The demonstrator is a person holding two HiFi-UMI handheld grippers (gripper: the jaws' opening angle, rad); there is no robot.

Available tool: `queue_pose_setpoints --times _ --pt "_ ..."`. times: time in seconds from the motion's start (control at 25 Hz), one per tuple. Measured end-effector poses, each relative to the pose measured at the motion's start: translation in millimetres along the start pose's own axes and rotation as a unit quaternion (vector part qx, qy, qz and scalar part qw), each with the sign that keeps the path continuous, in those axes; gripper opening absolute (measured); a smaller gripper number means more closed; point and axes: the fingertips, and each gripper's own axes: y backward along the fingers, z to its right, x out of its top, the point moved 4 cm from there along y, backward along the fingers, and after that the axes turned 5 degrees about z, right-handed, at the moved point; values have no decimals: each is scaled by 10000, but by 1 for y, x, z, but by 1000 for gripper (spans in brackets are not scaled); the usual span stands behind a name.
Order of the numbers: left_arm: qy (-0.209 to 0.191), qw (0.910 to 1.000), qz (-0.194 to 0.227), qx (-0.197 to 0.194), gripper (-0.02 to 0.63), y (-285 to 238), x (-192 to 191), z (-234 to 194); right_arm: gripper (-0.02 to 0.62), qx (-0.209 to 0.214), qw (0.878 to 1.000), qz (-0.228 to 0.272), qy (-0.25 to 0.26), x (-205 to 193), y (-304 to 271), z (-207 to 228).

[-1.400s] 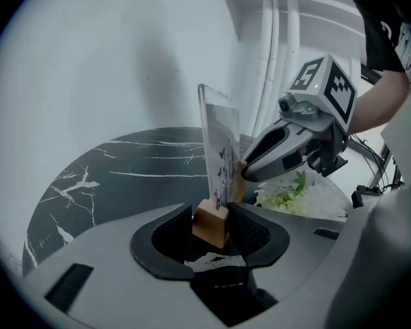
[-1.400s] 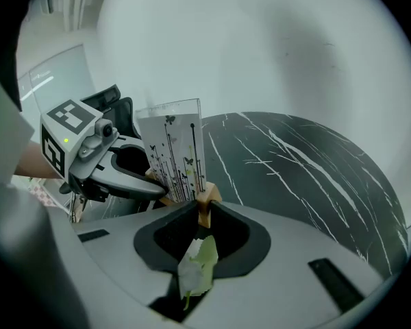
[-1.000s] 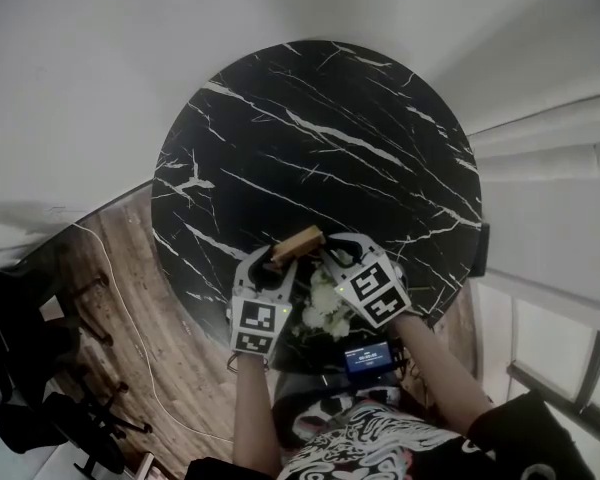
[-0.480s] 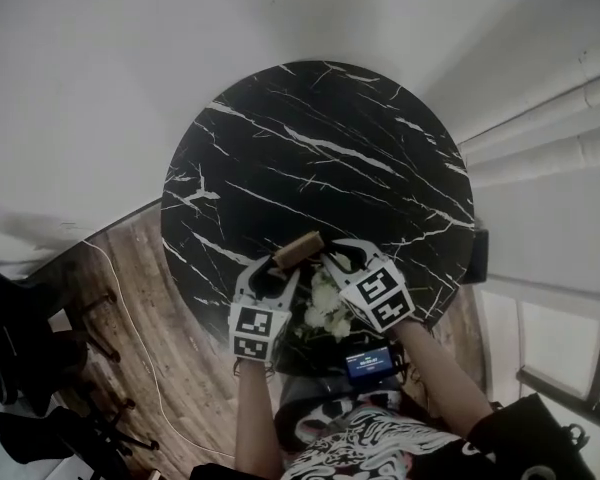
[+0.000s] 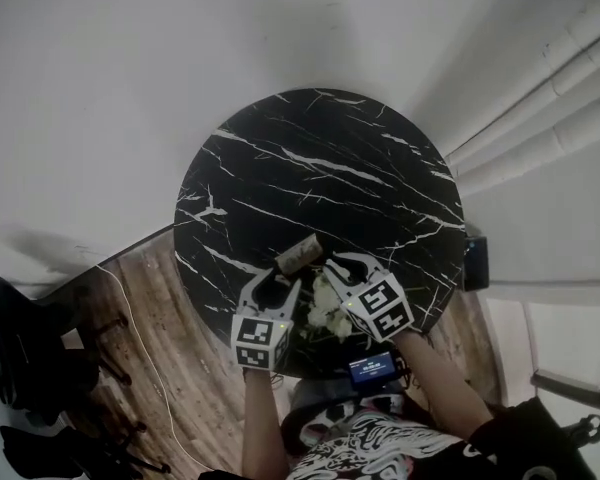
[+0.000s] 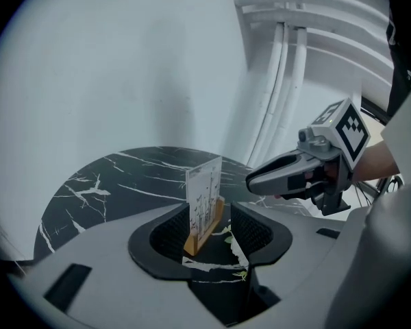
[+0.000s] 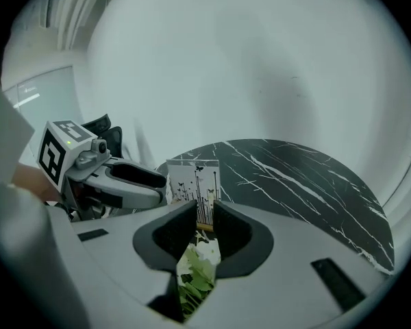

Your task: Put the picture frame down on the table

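The picture frame (image 5: 300,255), a pale printed panel in a wooden base, stands upright over the near edge of the round black marble table (image 5: 320,158). My right gripper (image 5: 338,264) is shut on one end of the base; in the right gripper view the frame (image 7: 192,184) fills the narrow gap between the jaws (image 7: 205,218). My left gripper (image 5: 273,280) sits at the other end. There the frame (image 6: 204,197) stands slantwise between jaws (image 6: 207,221) that are apart, with a gap on its right side. Whether the base touches the table is unclear.
White flowers with green leaves (image 5: 325,303) lie below the grippers at the table's near edge. A small lit screen (image 5: 370,368) is by the person's body. White pipes (image 5: 540,98) run along the wall at right. Dark chairs (image 5: 30,368) stand on the wooden floor (image 5: 160,348).
The table and grippers sit lower and smaller in the head view as the camera shifts. Both grippers and the frame keep the same arrangement.
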Motion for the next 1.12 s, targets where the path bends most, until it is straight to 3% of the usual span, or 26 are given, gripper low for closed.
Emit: queue_pose_setpoints --times 0.12,0.44,0.64,0.92,1.12 --pt "119 9999 117 -6 183 7 9 5 51 -175 9997 143 -38 4 10 -3" --pt "-22 9997 209 119 40 31 25 27 43 -614 9970 472 -33 11 56 -18" --pt "-44 9988 274 402 25 55 35 34 23 -772 9936 802 -199 17 86 -35" --pt "-458 9938 831 572 15 87 61 54 20 -932 9868 1269 -378 20 123 -58" --pt "-75 9916 1193 505 14 105 74 68 18 -826 9871 1323 -362 21 134 -67"
